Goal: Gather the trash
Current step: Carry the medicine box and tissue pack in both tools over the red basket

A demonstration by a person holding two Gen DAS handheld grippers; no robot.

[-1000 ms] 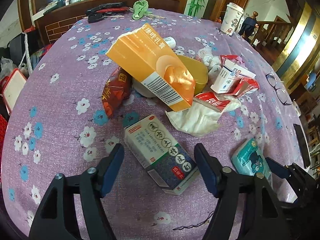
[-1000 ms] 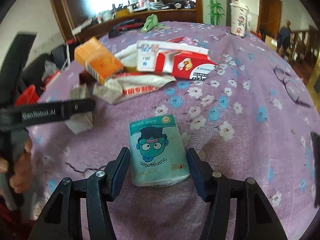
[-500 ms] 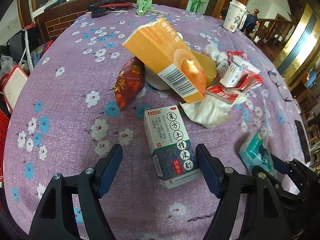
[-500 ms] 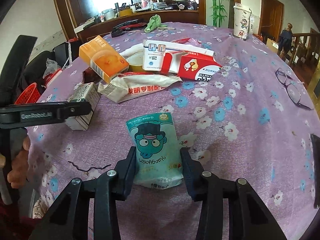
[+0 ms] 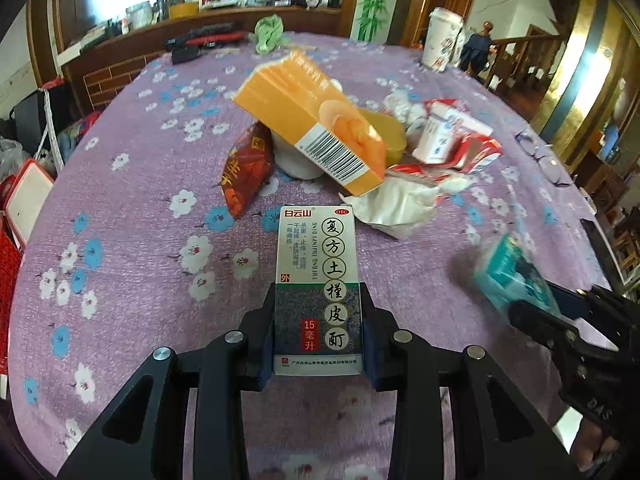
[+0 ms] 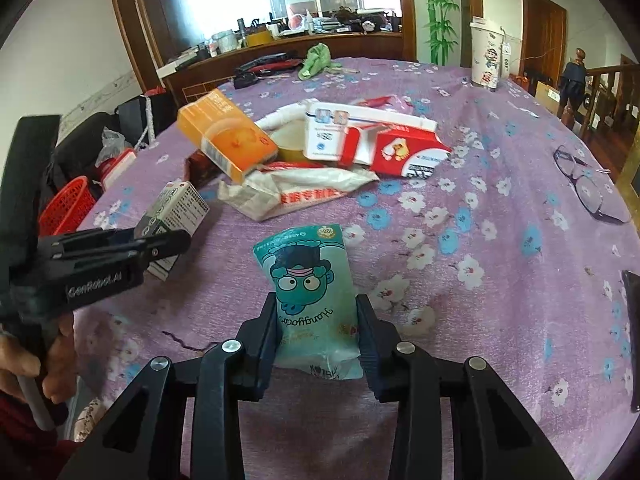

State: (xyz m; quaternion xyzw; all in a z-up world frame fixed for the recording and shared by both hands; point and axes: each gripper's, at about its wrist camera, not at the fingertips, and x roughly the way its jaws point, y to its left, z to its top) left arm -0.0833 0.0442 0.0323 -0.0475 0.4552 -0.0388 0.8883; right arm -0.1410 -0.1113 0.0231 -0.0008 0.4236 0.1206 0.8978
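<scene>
Pinching the medicine box (image 5: 318, 292) by its near end, my left gripper (image 5: 319, 332) has just closed on it; the box runs lengthwise away from me toward the pile; my right gripper (image 6: 317, 334) has been closing too, squeezing the tissue pack (image 6: 310, 288) beside it on the table (image 6: 500, 240).

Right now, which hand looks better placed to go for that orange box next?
Left, probably: the orange box lies just beyond the left gripper. But it already grips the medicine box, as the right gripper grips the teal packet.
</scene>
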